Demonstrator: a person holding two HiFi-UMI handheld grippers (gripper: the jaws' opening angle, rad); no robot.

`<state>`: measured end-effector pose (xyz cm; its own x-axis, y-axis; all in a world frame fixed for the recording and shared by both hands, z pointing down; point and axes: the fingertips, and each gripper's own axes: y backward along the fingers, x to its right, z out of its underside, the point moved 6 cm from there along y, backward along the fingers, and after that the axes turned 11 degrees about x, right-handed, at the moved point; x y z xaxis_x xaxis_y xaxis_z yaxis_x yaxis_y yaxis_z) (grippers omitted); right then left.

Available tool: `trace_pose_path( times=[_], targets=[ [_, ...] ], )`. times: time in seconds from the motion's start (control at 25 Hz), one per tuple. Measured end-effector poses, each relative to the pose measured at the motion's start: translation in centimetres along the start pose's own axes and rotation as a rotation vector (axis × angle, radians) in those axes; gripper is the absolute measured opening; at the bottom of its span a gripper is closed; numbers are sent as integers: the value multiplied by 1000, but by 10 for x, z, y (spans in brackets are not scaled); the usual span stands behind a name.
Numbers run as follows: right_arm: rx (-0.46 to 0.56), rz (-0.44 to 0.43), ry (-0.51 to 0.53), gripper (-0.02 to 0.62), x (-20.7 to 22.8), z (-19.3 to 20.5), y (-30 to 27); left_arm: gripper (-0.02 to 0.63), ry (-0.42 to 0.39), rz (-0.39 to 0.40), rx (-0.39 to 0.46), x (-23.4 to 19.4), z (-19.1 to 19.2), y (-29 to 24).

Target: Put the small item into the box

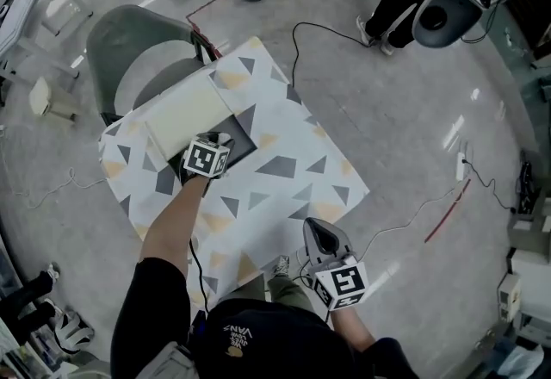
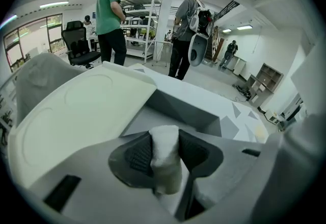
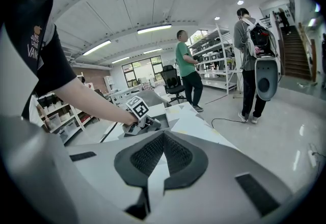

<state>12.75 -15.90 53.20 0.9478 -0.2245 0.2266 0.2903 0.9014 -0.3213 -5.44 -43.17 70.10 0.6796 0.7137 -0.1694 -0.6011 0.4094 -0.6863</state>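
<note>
Holding the small item clamped between its pads, your left gripper hangs over the open box near the table's far-left corner, with the lid laid back to the left. The item's long axis runs along the jaws, and its tip points down at the box floor just ahead. Your right gripper, jaws together and empty, sits well apart at the near-right edge.
</note>
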Motion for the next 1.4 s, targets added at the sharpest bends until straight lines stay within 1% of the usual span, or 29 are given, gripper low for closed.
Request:
trace_pose_path(
  times=[0.08,0.2,0.32,0.48,0.64,0.88,1.16,1.4],
  targets=[
    [-2,3,1,0,0,1,-1,147,-19,-17,-28,-1,7,-3],
    [-10,10,0,0,-1,2,-1,147,-16,-34,-58,-5,17,-4],
    [-17,12,-1,0,-1,4,0,146,-13,-28,-62,-5,19,-4],
    [-10,11,-7,0,-3,6,1,146,-31,-14,-63,-1,20,-5],
    [-11,14,1,0,-5,4,5,161,-42,-14,-51,-1,19,0],
    [-10,2,-2,0,-8,5,13,170,-90,-27,8,5,15,17],
    [2,-42,14,0,-15,3,19,176,-91,-46,86,11,13,44],
    [8,-78,36,0,-17,0,29,176,-115,-92,175,21,4,78]
  ],
)
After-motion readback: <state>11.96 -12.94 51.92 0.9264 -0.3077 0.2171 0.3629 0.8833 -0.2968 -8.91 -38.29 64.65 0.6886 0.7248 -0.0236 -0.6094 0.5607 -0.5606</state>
